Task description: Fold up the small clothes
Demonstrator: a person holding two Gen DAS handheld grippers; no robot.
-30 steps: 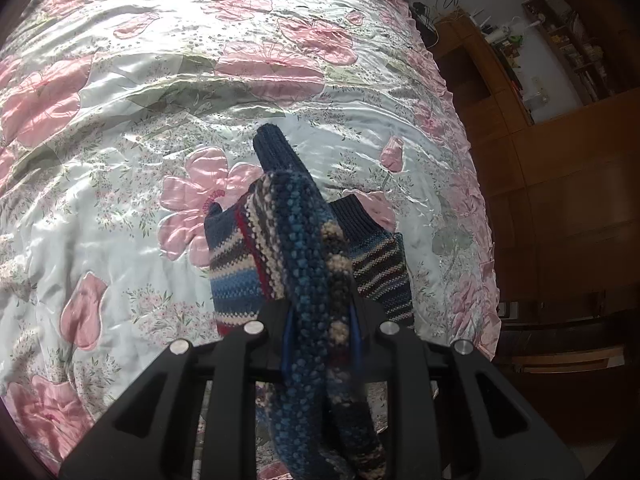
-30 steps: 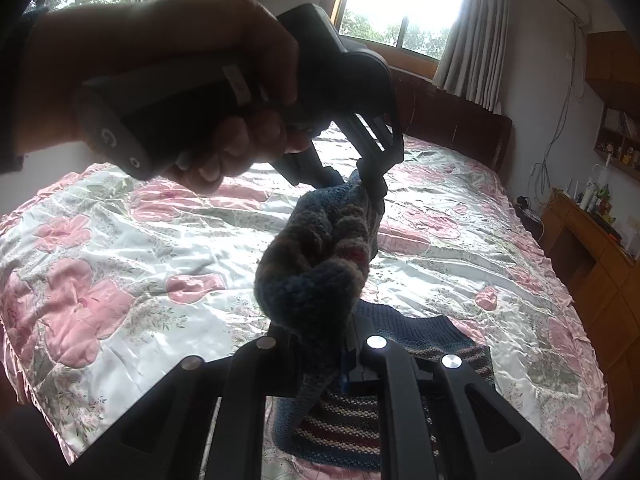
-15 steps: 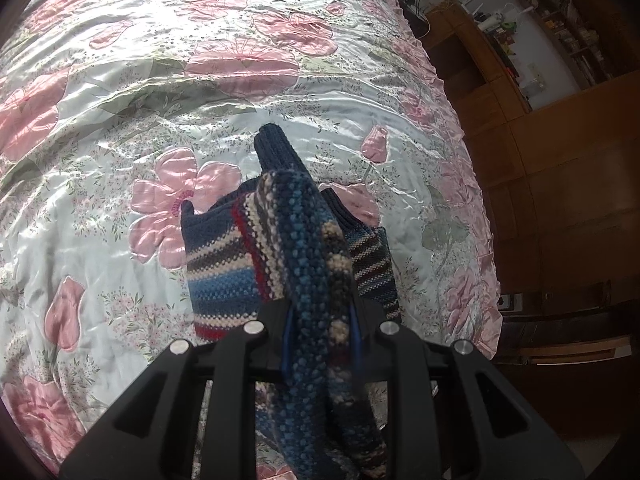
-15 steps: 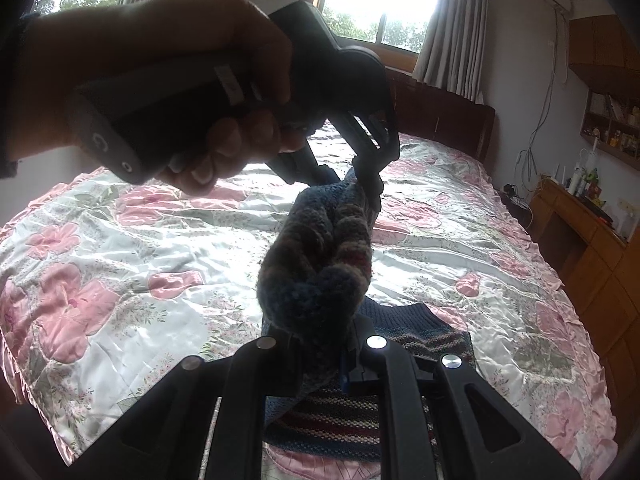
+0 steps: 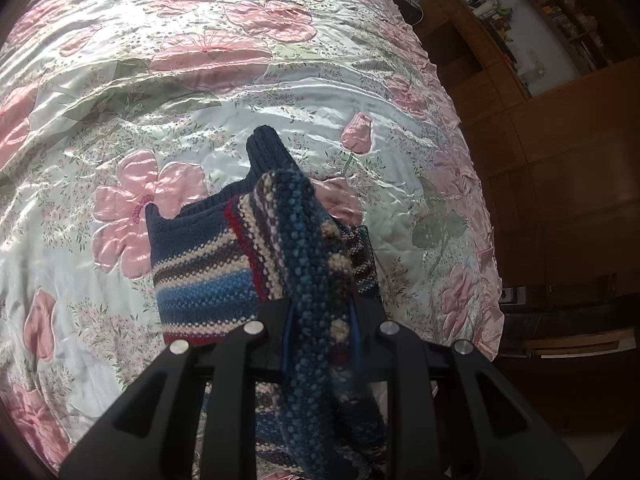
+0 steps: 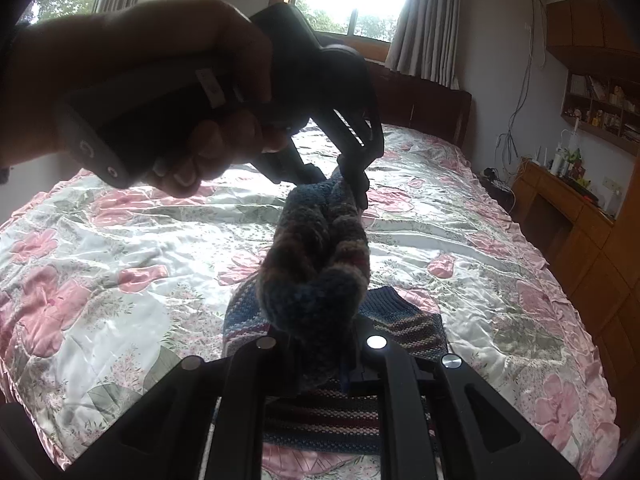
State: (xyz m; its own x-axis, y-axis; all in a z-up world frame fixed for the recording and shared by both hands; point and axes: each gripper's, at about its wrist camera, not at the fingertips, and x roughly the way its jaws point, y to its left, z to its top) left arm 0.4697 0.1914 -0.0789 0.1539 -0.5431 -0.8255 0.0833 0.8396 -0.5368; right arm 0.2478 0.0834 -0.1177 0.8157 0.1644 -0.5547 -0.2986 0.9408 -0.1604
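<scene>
Bedspread (image 5: pixel 120 92) farther below than before (sweater (image 5: pixel 200 272) claw-held, higher).

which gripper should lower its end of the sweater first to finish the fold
Probably the right hand-held gripper: it grips the striped sweater low, just above the part lying on the bedspread. The left hand-held gripper holds its end higher.

Legible text: none in either view.
White tag (image 6: pixel 211 87) on left gripper handle: marks too blurred to read.
Shelf items (image 6: pixel 600 108): too small to read.
</scene>
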